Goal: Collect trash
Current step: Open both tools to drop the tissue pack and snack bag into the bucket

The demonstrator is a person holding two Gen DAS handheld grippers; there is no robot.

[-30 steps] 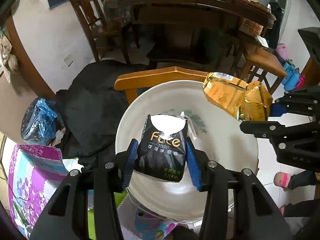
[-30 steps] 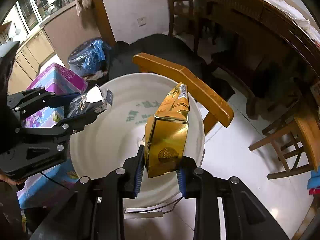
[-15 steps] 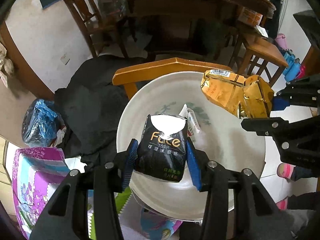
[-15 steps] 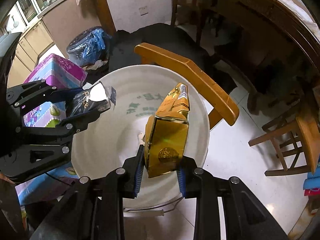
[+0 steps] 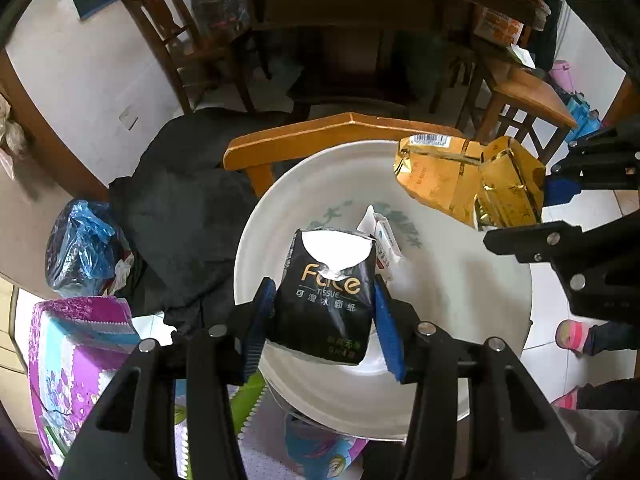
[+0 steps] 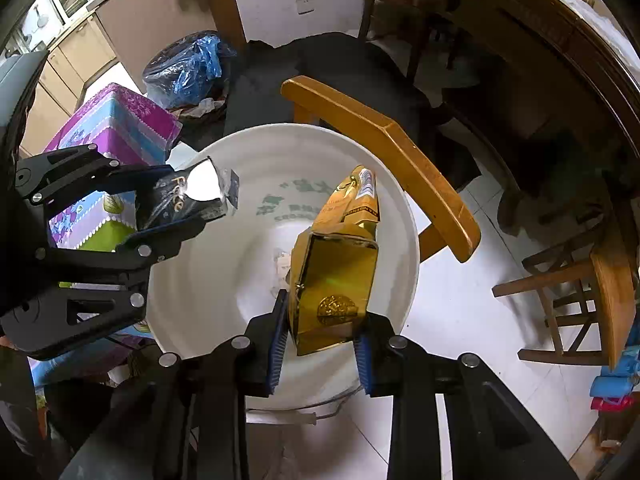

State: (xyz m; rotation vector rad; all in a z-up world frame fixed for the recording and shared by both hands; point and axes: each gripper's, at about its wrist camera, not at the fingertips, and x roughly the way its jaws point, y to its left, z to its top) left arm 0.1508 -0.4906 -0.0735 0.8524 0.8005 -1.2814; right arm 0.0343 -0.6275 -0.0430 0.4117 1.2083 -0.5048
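Left gripper [image 5: 326, 316] clamps a black tissue pack [image 5: 326, 294] reading "Face TISSUE"; right gripper [image 6: 320, 344] pinches a gold carton [image 6: 336, 284]. Both hang over the white basin [image 6: 200, 288], green lettering inside, wooden chair [image 6: 384, 148] beyond.

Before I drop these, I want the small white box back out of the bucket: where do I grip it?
Grip the small white box across its narrow sides, coming straight down through the white bucket's open top: it lies slim and long on the bottom, and the walls block side approaches.
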